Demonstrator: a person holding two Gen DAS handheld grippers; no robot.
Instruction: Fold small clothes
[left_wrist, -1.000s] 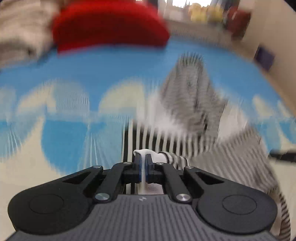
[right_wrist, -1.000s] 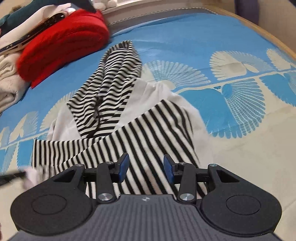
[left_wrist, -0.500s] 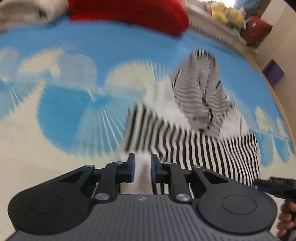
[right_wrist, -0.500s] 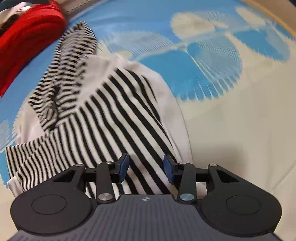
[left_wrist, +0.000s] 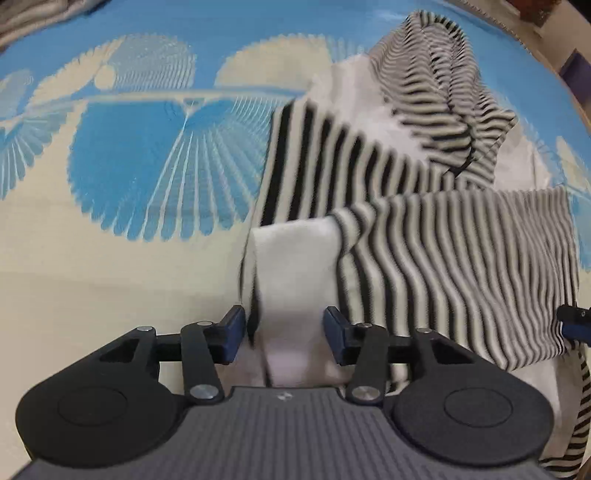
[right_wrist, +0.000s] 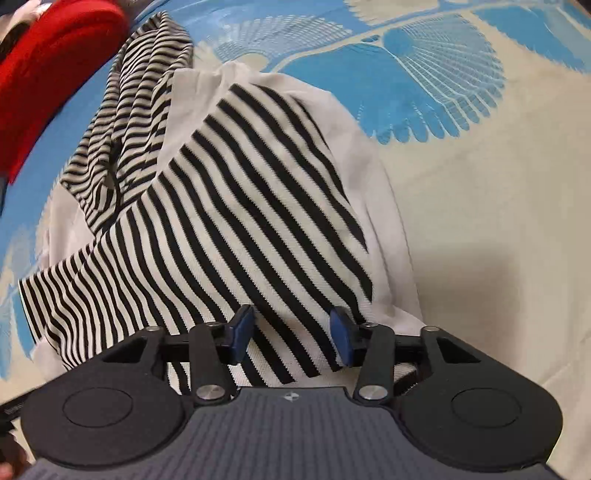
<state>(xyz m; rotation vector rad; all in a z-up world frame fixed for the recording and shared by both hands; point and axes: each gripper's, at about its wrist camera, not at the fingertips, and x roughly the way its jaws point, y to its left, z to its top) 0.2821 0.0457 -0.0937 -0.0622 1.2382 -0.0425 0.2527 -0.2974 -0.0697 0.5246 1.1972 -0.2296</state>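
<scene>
Striped hooded top (right_wrist: 236, 206) lying partly folded on the patterned blue-and-cream bedspread (left_wrist: 140, 155), hood (left_wrist: 439, 99) at the far end, one striped sleeve (left_wrist: 461, 269) laid crosswise over the body, a red cushion (right_wrist: 55, 70) beyond the hood. Left gripper (left_wrist: 283, 334) low over the near white hem of the top, fingers (left_wrist: 232, 332) opening, white cloth between them but pressed by neither pad: released. Right gripper (right_wrist: 291, 334) just above the striped panel near the hem, fingers (right_wrist: 341, 336) spreading a little, cloth beneath and between them, nothing pinched. Likely risks from here: the freshly laid sleeve springing back or sliding off the body once left alone, given soft knit and a loose crease; the white hem snagging on a left pad during lift-off and dragging the fold askew; a next pinch taking only the top layer, so the lower layers stay behind and the fold goes crooked; a pinch too deep catching the bedspread along with the top. Hood bunched rather than flat, so any fold of the hem towards it probably ends lumpy unless smoothed first. Motion blur in the left view, so exact contact at the hem hard to judge.
</scene>
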